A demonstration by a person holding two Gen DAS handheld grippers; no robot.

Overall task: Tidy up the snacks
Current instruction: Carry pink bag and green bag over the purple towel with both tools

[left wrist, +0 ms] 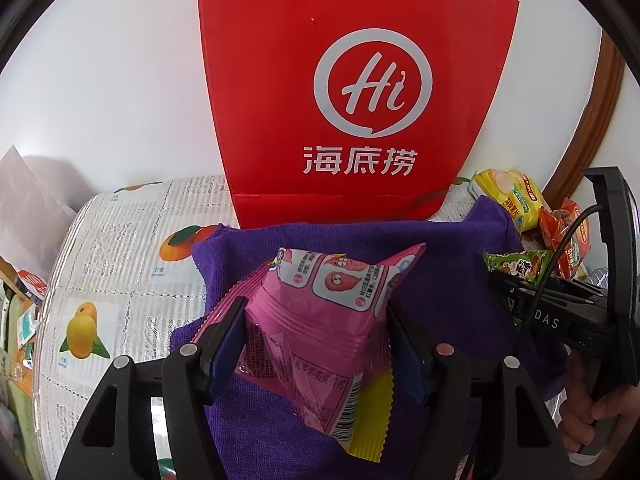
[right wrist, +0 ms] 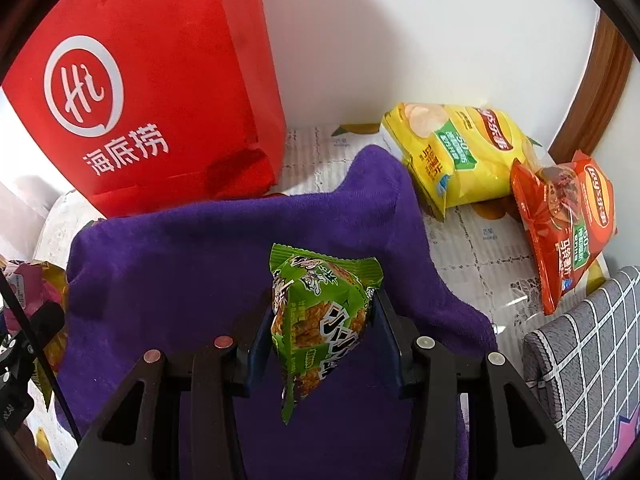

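The left gripper squeezes a pink snack pack and the right gripper squeezes a green snack pack, both up over the purple towel, with the red bag behind and yellow chips and orange chips by the wall.

Our left gripper is matte black plastic, its two fingers faced with dark blue pads. Round silver and copper-toned screw heads sit on the angular black linkage arms, which have triangular cut-outs. Our right gripper is built the same way, black with blue pads. Seen from the left wrist camera, its body carries pale letters reading "DAS" and a thin black cable. The bare-skinned right hand shows at its handle.
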